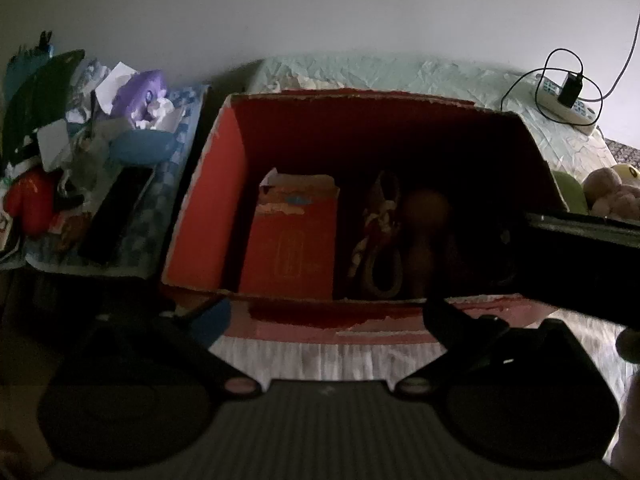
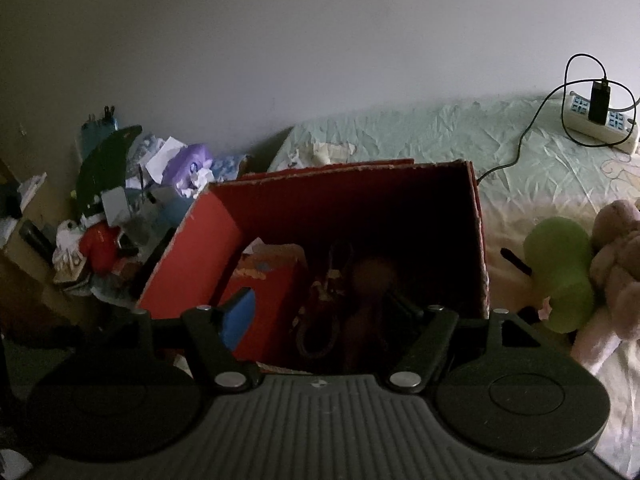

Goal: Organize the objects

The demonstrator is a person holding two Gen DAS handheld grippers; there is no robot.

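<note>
No writing can be read anywhere: the torn label on the small orange carton [image 1: 294, 236] standing inside the red cardboard box [image 2: 192, 256] on the bed [image 2: 400, 140] is only a blur. Both the left gripper [image 1: 328, 312] and right gripper [image 2: 324, 308] hold their fingers spread apart, gripping nothing. The dim box interior hides a brownish object [image 2: 368, 292] and looped cord [image 1: 380, 240] beside the carton, neither identifiable.
</note>
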